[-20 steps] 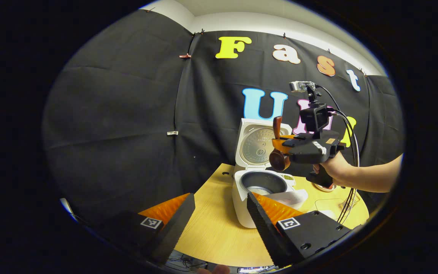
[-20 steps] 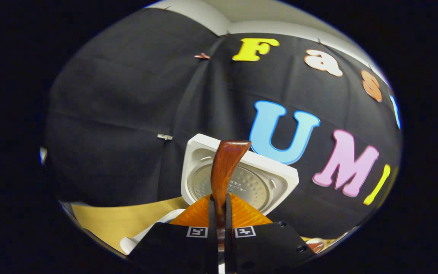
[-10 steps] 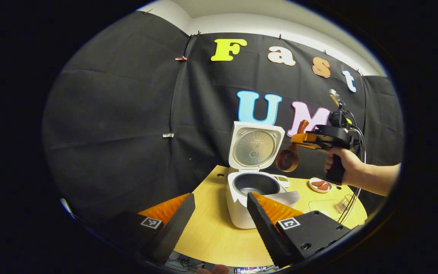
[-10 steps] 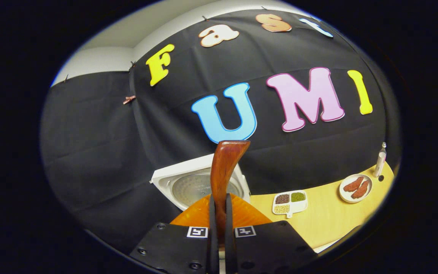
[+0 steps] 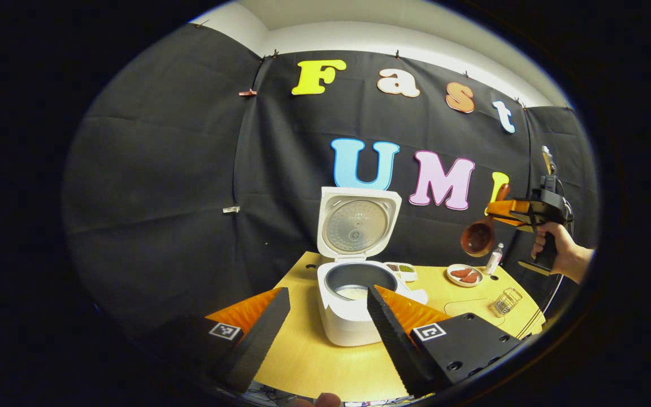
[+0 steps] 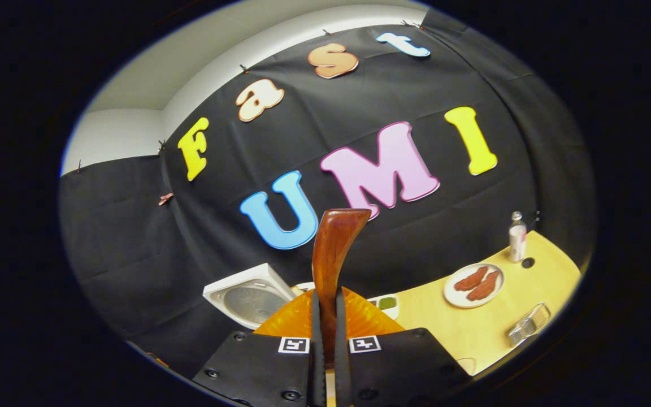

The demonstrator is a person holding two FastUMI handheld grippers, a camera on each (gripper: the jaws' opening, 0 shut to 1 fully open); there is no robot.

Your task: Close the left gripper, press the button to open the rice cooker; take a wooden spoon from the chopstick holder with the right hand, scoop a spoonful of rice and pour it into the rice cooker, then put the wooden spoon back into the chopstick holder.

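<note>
The white rice cooker (image 5: 354, 314) stands on the yellow table (image 5: 314, 362) with its lid (image 5: 357, 222) up and a little rice in its dark pot. My left gripper (image 5: 328, 314) hangs open before it, nothing between the fingers. Far right, a hand holds my right gripper (image 5: 500, 208) above the table, shut on the wooden spoon (image 5: 479, 236), whose bowl hangs down empty. In the right gripper view the spoon's handle (image 6: 334, 249) sticks up from between the shut fingers of my right gripper (image 6: 325, 333), with the cooker's lid (image 6: 249, 295) low at left. The wire chopstick holder (image 5: 504, 302) (image 6: 529, 323) lies on the table's right side.
A small plate of red pieces (image 5: 464, 275) (image 6: 473, 285), a divided dish of grains (image 5: 401, 269) (image 6: 386, 303) and a little bottle (image 5: 494, 259) (image 6: 517, 236) sit at the table's back right. The table's edge curves round close behind the bottle.
The right gripper has carried the spoon away from above the cooker to the right, over the table's right side. The left gripper has pulled back slightly and stays open.
</note>
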